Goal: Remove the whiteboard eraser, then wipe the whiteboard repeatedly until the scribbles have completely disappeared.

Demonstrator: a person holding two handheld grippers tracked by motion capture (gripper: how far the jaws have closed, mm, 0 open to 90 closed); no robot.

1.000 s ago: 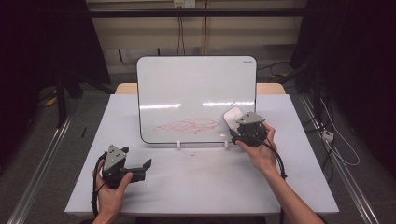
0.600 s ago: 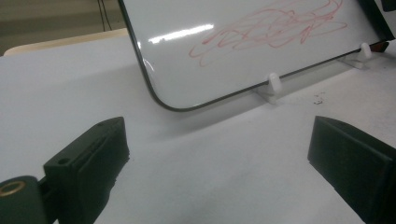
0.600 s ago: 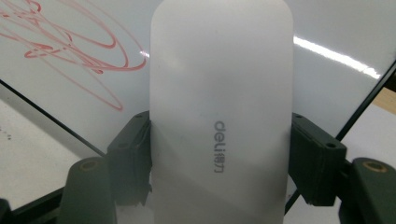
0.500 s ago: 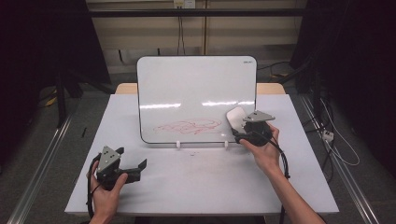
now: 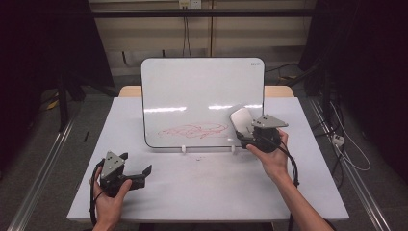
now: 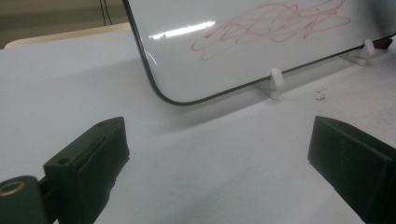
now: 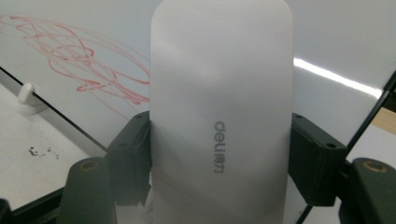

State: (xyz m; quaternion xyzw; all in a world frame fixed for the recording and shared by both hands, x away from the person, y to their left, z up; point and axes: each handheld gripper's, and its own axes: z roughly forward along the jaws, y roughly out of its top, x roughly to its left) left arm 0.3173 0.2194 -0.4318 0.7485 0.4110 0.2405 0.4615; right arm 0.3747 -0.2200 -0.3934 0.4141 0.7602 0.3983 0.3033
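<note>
Holding the eraser (image 7: pixel 219 116) near the red scribble (image 5: pixel 195 130) on the whiteboard (image 5: pixel 202 86), ready to wipe.
My right gripper (image 5: pixel 246 131) pinches it firmly; left gripper (image 6: pixel 219 154) rests spread (kept aside).

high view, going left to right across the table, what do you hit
left gripper → red scribble on the whiteboard → eraser → right gripper

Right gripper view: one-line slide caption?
Right gripper clamps a white eraser in front of the whiteboard, beside red scribbles.
</note>
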